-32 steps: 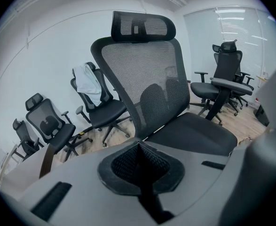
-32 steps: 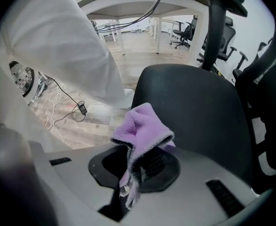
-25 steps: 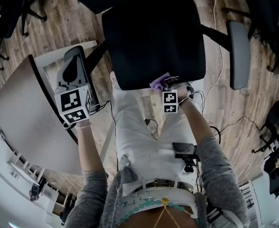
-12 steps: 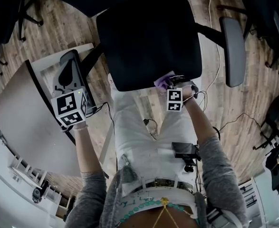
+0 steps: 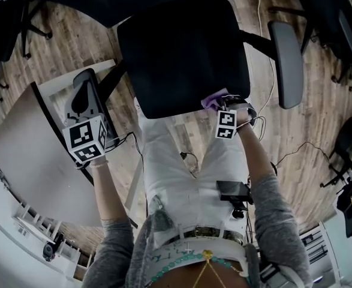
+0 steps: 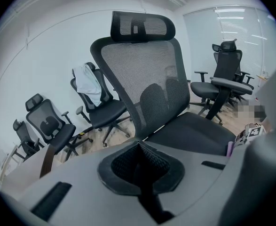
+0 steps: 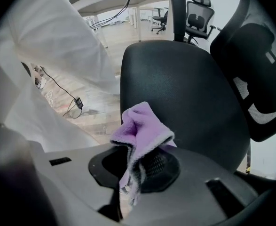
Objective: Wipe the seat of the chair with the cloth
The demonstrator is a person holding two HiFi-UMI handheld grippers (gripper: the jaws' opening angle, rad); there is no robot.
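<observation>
The black chair seat (image 5: 181, 53) fills the upper middle of the head view, with its mesh backrest (image 6: 147, 74) rising behind it. My right gripper (image 5: 222, 108) is at the seat's front right edge, shut on a folded purple cloth (image 5: 211, 101). In the right gripper view the cloth (image 7: 142, 126) sticks up from between the jaws, just short of the seat (image 7: 180, 88). My left gripper (image 5: 87, 138) hangs off to the left, beside the left armrest (image 5: 84, 96), away from the seat. Its jaws (image 6: 138, 147) are shut with nothing between them.
The right armrest (image 5: 285, 63) juts out beside the seat. A pale desk (image 5: 26, 143) lies close on the left. The person's white trousers (image 5: 181, 161) are just in front of the seat. Cables (image 5: 283, 155) trail on the wooden floor, and other office chairs (image 6: 98, 109) stand around.
The right gripper with the cloth has shifted a little to the right along the seat's front edge. The left gripper has drifted slightly left and down.
</observation>
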